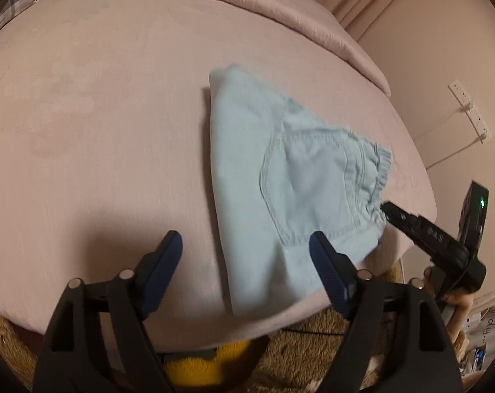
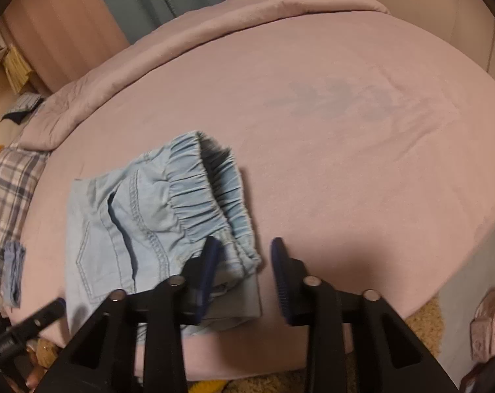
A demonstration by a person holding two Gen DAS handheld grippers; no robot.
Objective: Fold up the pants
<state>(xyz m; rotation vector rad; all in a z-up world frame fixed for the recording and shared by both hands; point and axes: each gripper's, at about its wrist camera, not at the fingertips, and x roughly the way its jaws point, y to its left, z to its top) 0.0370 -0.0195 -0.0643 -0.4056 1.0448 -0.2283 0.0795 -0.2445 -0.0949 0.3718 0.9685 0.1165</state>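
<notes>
Light-blue denim pants (image 1: pixel 280 180) lie folded near the bed's edge.

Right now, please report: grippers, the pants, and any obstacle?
Left gripper open, empty. Right gripper open at the waistband, gripping nothing. Pants folded on the bed. No obstacle seen.

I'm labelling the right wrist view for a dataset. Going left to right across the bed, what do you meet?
Plaid pillow → folded light-blue pants → right tool, open at the waistband → bare pink bedsheet.
</notes>
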